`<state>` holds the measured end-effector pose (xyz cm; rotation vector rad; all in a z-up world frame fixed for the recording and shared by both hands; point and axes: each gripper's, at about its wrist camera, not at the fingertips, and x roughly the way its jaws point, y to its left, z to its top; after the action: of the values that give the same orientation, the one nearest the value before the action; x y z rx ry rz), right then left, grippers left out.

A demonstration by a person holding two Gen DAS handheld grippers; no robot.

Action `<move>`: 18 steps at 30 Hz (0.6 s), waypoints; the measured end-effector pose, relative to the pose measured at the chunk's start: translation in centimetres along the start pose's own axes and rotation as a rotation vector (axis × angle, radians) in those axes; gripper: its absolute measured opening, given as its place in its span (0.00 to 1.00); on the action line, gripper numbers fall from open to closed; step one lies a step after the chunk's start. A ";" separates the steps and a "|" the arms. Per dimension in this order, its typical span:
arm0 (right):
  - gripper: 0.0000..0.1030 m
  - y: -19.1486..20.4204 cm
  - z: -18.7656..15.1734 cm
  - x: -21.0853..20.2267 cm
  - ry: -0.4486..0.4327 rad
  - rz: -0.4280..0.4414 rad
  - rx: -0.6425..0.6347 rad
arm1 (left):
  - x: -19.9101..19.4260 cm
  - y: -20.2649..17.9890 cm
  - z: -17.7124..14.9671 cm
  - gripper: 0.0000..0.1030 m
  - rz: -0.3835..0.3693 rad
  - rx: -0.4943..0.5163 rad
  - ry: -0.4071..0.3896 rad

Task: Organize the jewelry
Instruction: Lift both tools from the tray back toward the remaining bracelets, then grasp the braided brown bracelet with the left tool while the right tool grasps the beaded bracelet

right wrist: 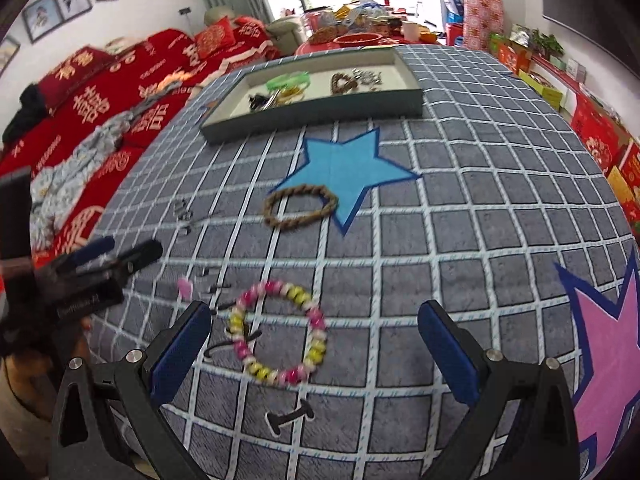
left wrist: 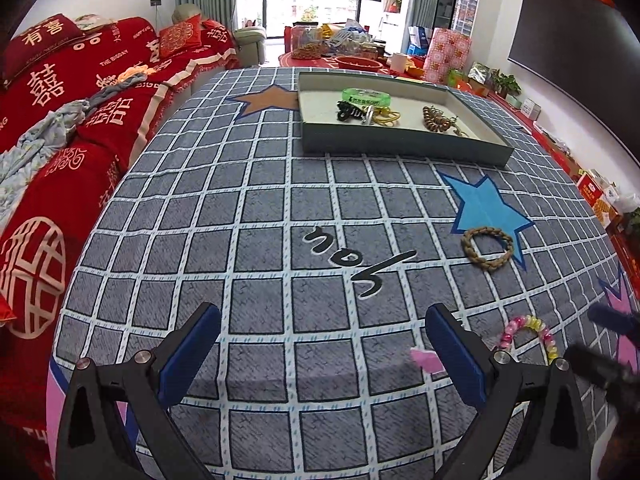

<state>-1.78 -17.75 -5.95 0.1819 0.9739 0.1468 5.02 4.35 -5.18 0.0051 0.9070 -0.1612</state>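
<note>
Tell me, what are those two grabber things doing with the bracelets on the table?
Someone is tidying jewelry into the tray. Both grippers are open and empty. The right hand-held gripper is right by the pink and yellow bead bracelet, likely about to pick it up. The left hand-held gripper sits over bare checked cloth. A braided brown bracelet lies on the blue star. Other pieces are in the tray.

A grey checked cloth (left wrist: 256, 216) with white grid lines spreads under and ahead of the claw, printed with a brown star (left wrist: 266, 100) far ahead to the left and a blue star (left wrist: 486, 208) ahead to the right. Off to the left lies a sofa under a red cover (left wrist: 80, 92) with pale lettering, a crumpled pale blue garment (left wrist: 36, 148) on it. Far ahead stands a cluttered red table (left wrist: 340, 54), and up to the right hangs a dark screen (left wrist: 576, 44).
</note>
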 end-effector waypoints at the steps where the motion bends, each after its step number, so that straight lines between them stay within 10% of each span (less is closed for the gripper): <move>1: 1.00 0.6 -0.4 0.3 0.008 -0.007 -0.027 | 0.1 0.1 0.0 1.00 0.004 -0.003 0.002; 18: 0.88 2.5 -1.9 2.5 0.024 -0.146 -0.174 | 1.1 -1.9 3.0 1.00 -0.073 0.072 0.015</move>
<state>-2.08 -14.59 -8.43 -0.0510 0.9891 0.0998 7.73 2.09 -4.09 0.0407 0.9169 -0.2617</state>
